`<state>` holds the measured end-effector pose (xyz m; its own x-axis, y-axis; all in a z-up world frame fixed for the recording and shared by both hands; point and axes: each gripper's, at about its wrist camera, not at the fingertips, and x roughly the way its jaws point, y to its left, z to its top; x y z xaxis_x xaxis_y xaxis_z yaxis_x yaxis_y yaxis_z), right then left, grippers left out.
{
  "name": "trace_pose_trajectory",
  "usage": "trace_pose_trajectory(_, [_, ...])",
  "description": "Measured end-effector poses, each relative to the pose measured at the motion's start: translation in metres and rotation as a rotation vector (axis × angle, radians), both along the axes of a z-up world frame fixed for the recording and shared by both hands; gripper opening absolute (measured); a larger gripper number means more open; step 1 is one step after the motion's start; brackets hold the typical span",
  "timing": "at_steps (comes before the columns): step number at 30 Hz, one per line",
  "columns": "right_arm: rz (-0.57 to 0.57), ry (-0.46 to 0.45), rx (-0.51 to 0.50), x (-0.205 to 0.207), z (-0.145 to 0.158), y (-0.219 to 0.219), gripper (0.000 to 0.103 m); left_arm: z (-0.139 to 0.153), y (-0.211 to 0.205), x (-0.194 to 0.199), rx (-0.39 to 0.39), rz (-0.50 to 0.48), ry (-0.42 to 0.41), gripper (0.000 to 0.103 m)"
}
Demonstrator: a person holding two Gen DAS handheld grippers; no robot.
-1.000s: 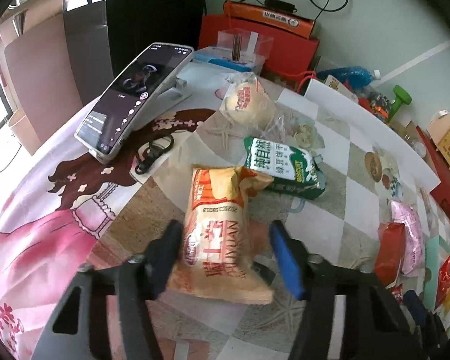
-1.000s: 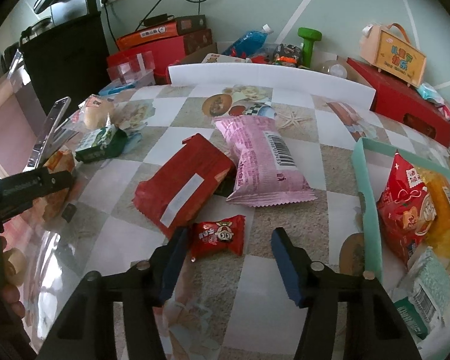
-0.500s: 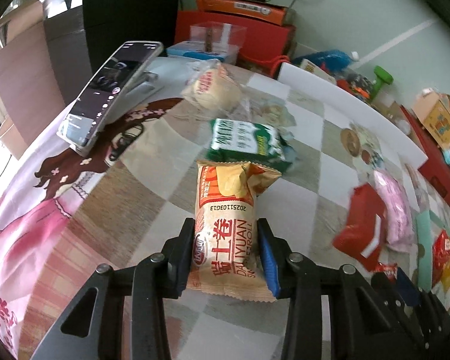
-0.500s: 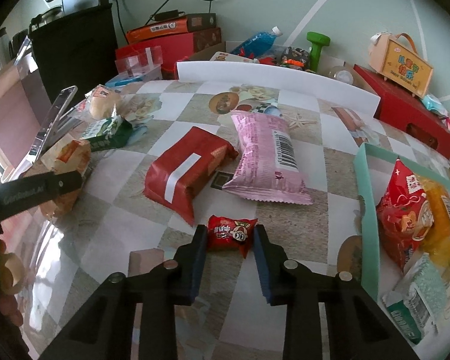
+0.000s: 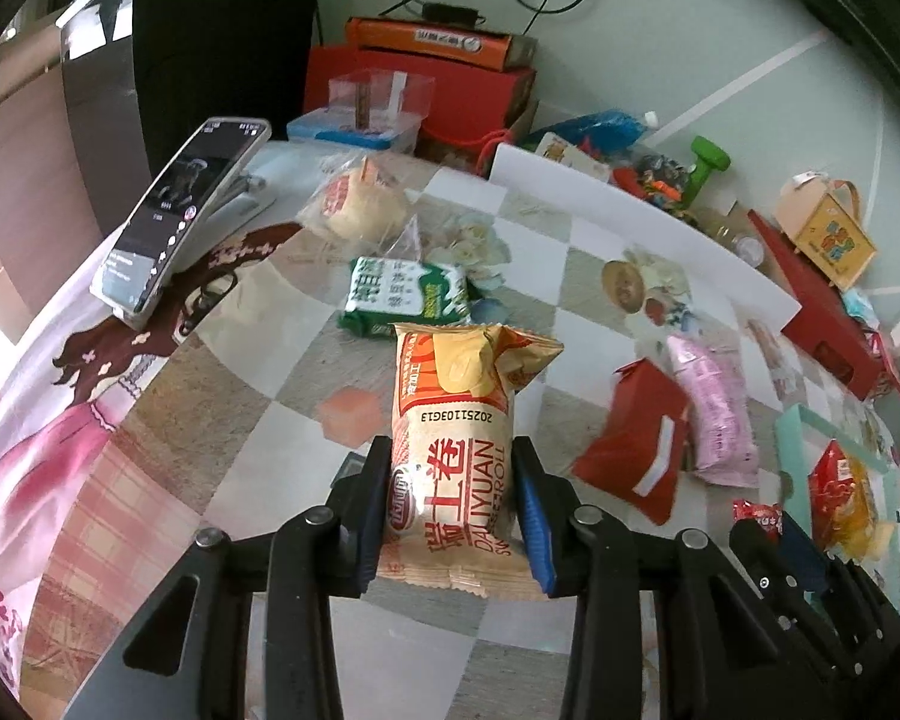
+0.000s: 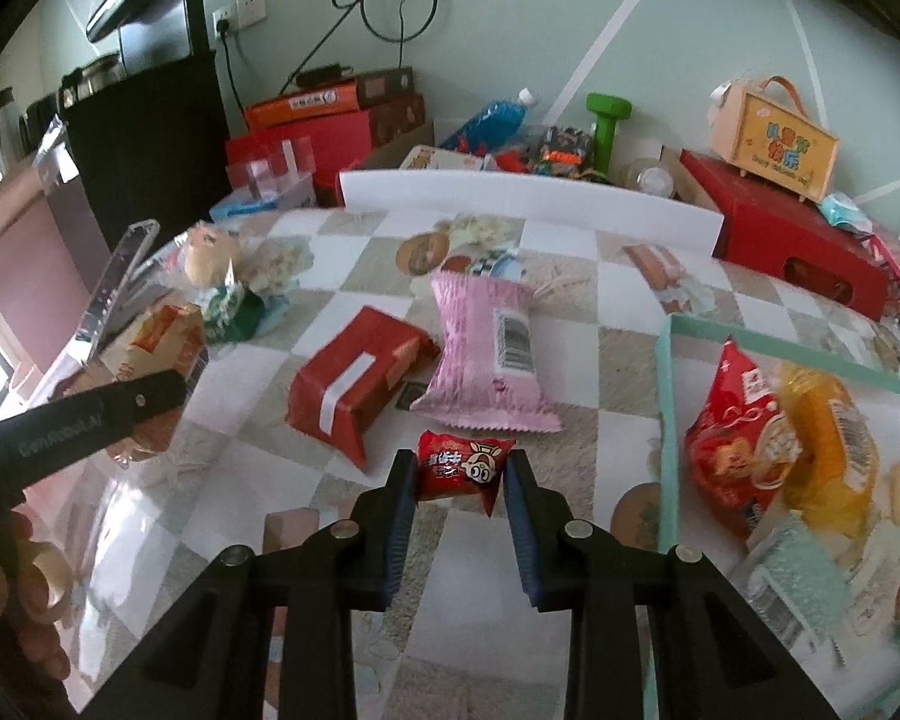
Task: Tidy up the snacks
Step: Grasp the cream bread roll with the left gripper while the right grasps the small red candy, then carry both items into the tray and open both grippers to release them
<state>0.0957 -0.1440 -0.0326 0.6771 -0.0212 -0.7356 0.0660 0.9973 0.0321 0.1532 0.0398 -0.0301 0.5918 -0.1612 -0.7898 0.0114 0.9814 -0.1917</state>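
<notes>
Nearest: your left gripper (image 5: 453, 504) is clamping the orange roll packet (image 5: 450, 420), your right gripper (image 6: 459, 483) is pinching the small red candy pack (image 6: 459, 465); both are riding just off the table (image 6: 570, 450). To the right, the teal tray (image 6: 666, 372) is already holding several snacks. Farther out, the red pouch (image 6: 354, 384), pink bag (image 6: 486, 348), green pack (image 5: 408, 294) and bun (image 5: 354, 204) are waiting loose. You're looking roughly midway, I judge.

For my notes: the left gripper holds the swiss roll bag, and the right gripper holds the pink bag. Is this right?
Not quite. The right gripper holds the small red packet, as the right wrist view shows; the pink bag lies on the table. The left gripper does hold the swiss roll bag.
</notes>
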Motion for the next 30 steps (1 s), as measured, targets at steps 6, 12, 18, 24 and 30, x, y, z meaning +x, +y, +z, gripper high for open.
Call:
trace_pose_trajectory(6, [-0.01, -0.026, 0.009, -0.006, 0.011, -0.007, 0.031, 0.013, -0.008, -0.007, -0.008, -0.021, -0.032, 0.04])
trace_pose_trajectory(12, [-0.027, -0.051, 0.032, -0.012, 0.019, -0.015, 0.031, 0.022, -0.023, -0.011, -0.028, -0.057, -0.055, 0.04])
trace_pose_trajectory(18, [-0.054, -0.074, 0.04, -0.019, 0.028, -0.027, 0.031, 0.031, -0.043, -0.017, -0.055, -0.1, -0.082, 0.04])
trace_pose_trajectory(24, [-0.104, -0.094, 0.04, -0.028, 0.036, -0.047, 0.031, 0.041, -0.067, -0.024, -0.055, -0.146, -0.11, 0.04])
trace_pose_trajectory(30, [-0.19, -0.111, 0.023, -0.04, 0.044, -0.078, 0.031, 0.053, -0.085, -0.032, -0.066, -0.187, -0.145, 0.04])
